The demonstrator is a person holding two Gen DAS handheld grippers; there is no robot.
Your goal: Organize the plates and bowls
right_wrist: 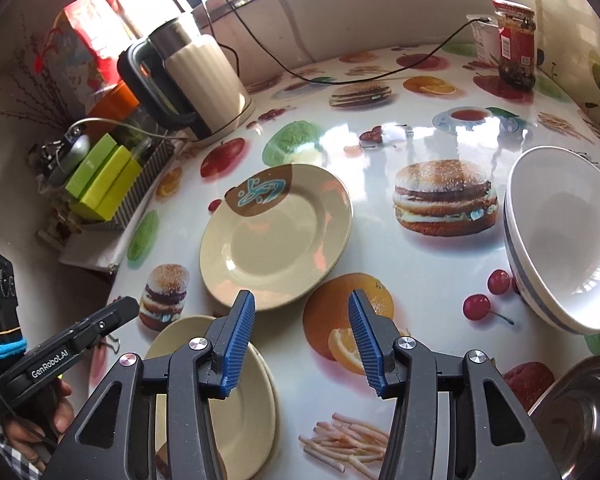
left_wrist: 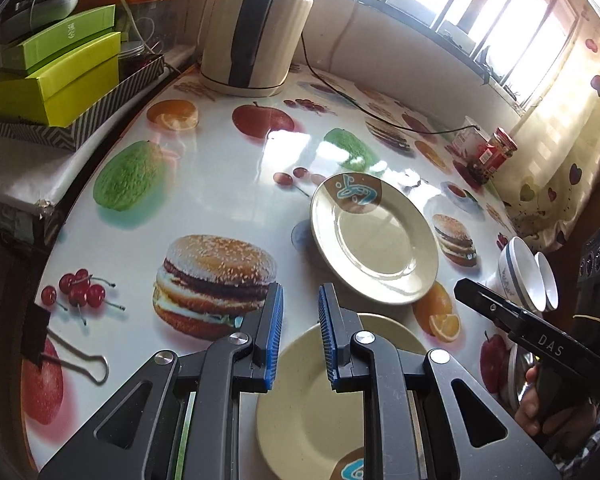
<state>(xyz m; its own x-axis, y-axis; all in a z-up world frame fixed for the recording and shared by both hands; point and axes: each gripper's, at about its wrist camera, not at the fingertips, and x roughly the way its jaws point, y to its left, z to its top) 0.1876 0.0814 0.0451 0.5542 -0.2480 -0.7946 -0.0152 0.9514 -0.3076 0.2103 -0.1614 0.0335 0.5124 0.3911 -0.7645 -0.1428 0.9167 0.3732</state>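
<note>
Plates and bowls lie spread over a glossy, food-printed tablecloth (right_wrist: 420,264): left of the central cream plate (right_wrist: 276,236), a matching near plate (right_wrist: 244,412) sits under the left gripper (left_wrist: 299,336), jaws narrowly parted and empty. Right of it, the right gripper (right_wrist: 302,344) hangs wide open, empty, short of a white, grey-banded bowl (right_wrist: 560,248), apparently two nested, and a steel bowl (right_wrist: 580,412).

Two cream plates, both flat on the surface: far plate (right_wrist: 276,236) has a brown patch with a blue motif on its rim; near plate (right_wrist: 236,396) sits just beside it, under my grippers. White bowl (right_wrist: 560,240) with grey-blue rim band to my right, tilted. Steel bowl (right_wrist: 580,408) near it, partly out of frame.
</note>
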